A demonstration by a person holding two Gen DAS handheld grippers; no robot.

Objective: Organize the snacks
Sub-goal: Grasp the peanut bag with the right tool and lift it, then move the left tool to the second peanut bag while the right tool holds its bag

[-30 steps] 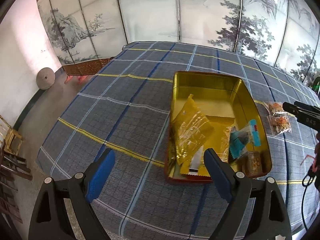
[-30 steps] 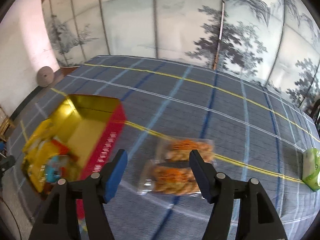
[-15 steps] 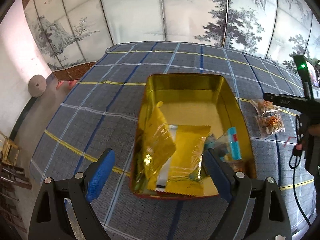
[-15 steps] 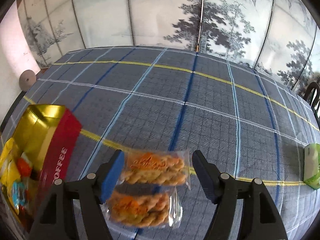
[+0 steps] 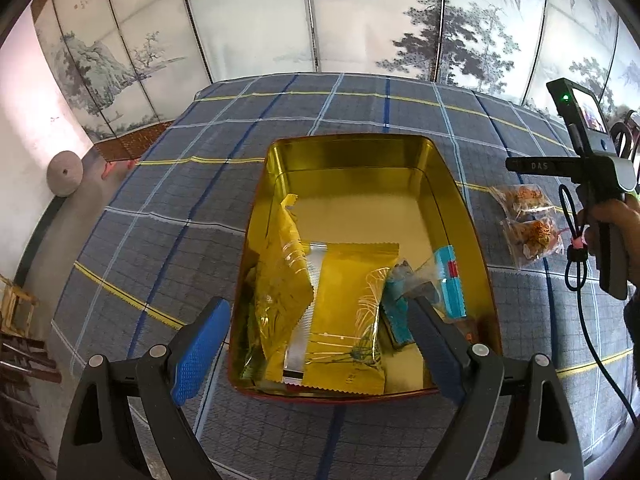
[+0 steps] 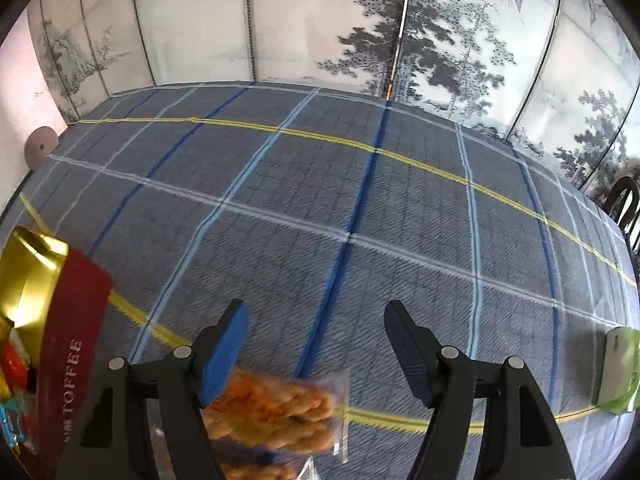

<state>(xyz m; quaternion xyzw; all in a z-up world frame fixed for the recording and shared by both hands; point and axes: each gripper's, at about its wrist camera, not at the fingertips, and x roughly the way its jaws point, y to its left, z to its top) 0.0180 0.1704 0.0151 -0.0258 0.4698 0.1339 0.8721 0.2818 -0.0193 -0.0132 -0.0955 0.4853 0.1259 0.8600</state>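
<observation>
Illumination is bright and diffuse, daylight in character; the pale folding screen [image 5: 360,20] at the back is near overexposure. Shadows on the checked tablecloth [image 6: 360,208] are soft and faint. The gold tin [image 5: 348,168] shows specular glare on its inner walls (strongest at the far wall). Both views carry heavy fisheye distortion with dark vignetted corners. In the right wrist view the twist snack packets [image 6: 276,412] are motion-blurred
</observation>
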